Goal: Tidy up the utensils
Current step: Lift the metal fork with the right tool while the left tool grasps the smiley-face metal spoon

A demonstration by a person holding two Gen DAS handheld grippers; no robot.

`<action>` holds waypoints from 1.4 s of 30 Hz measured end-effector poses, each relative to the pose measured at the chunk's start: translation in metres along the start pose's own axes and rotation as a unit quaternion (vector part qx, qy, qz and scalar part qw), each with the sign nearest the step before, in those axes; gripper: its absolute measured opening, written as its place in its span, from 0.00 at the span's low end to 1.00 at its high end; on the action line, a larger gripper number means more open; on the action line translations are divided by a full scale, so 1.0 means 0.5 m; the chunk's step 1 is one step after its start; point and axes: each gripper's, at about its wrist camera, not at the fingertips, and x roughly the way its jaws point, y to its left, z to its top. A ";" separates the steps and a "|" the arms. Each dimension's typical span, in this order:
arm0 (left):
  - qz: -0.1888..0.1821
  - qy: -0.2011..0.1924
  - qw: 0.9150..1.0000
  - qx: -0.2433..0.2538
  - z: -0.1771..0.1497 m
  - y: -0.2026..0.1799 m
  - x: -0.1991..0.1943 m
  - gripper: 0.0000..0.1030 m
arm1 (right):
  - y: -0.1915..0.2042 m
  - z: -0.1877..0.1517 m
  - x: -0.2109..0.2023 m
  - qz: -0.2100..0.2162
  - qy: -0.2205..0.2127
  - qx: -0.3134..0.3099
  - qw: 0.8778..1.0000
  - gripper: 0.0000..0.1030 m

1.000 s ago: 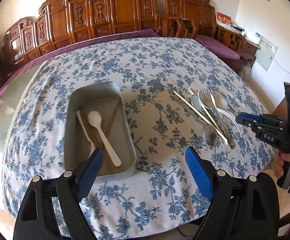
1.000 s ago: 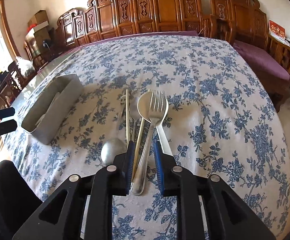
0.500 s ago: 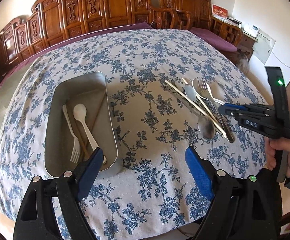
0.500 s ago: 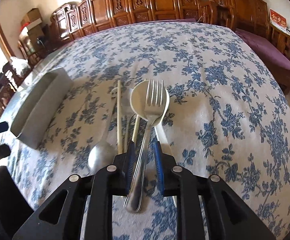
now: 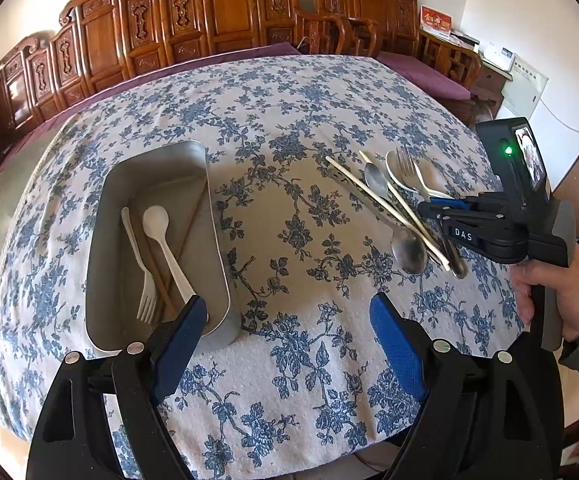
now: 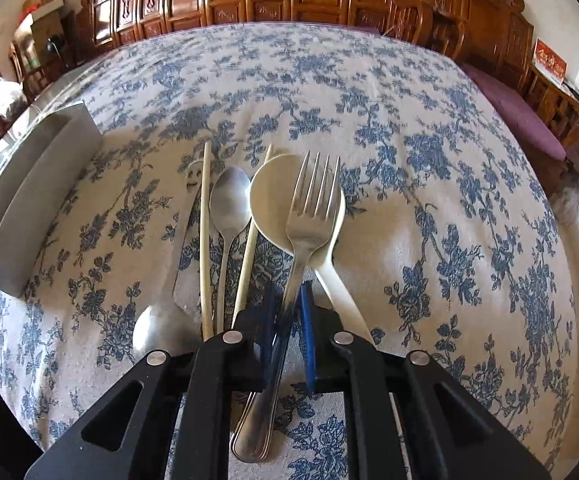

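Note:
A metal tray [image 5: 101,216] [image 6: 21,184] lies on the flowered tablecloth and holds a white plastic spoon [image 5: 165,240], a white plastic fork [image 5: 139,264] and brown chopsticks. To its right lies a pile: a steel fork [image 6: 309,216] [image 5: 407,168], a white ladle spoon [image 6: 273,204], a small steel spoon [image 6: 229,204], a second steel spoon [image 5: 407,244], pale chopsticks [image 6: 205,216]. My right gripper [image 6: 287,300] [image 5: 435,208] is down over the pile, its pads narrowly closed around the steel fork's handle. My left gripper [image 5: 289,328] is open and empty, near the tray's front end.
Carved wooden chairs [image 5: 225,12] ring the far side of the table. A purple cushioned bench [image 6: 529,120] stands at the right. The table's near edge [image 5: 289,460] is just under my left gripper.
The right gripper has moved forward and down over the steel fork's handle, and its pads have narrowed around it. The left gripper has drifted a little; the tray sits further right in its view.

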 end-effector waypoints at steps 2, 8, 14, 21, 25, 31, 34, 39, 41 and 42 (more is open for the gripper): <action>0.000 0.000 1.000 -0.001 -0.001 0.001 0.000 0.78 | 0.002 0.000 0.000 0.000 0.000 -0.001 1.000 0.13; 0.000 0.002 1.000 -0.001 0.000 0.002 -0.001 0.78 | -0.001 -0.007 -0.008 0.006 -0.001 -0.003 1.000 0.08; -0.003 0.006 1.000 0.007 0.006 -0.011 0.009 0.78 | -0.012 -0.018 -0.062 0.014 -0.027 -0.010 0.999 0.08; -0.011 0.017 1.000 0.017 0.032 -0.050 0.049 0.78 | -0.047 -0.030 -0.127 0.033 -0.060 -0.004 0.998 0.08; -0.018 0.024 0.999 0.019 0.051 -0.081 0.086 0.78 | -0.071 -0.040 -0.129 0.037 -0.061 0.004 0.997 0.08; -0.032 0.028 0.999 0.014 0.085 -0.121 0.136 0.78 | -0.116 -0.051 -0.115 0.035 -0.053 0.028 0.998 0.08; -0.036 0.029 0.999 0.004 0.103 -0.131 0.161 0.77 | -0.127 -0.055 -0.109 0.036 -0.051 0.034 0.997 0.08; -0.024 0.042 0.999 -0.002 0.129 -0.144 0.203 0.68 | -0.136 -0.055 -0.107 0.039 -0.050 0.041 0.997 0.08; -0.015 0.055 0.998 0.001 0.138 -0.149 0.225 0.66 | -0.135 -0.055 -0.106 0.039 -0.051 0.040 0.997 0.08; -0.013 0.059 0.998 0.002 0.139 -0.150 0.231 0.65 | -0.135 -0.056 -0.105 0.037 -0.050 0.039 0.997 0.08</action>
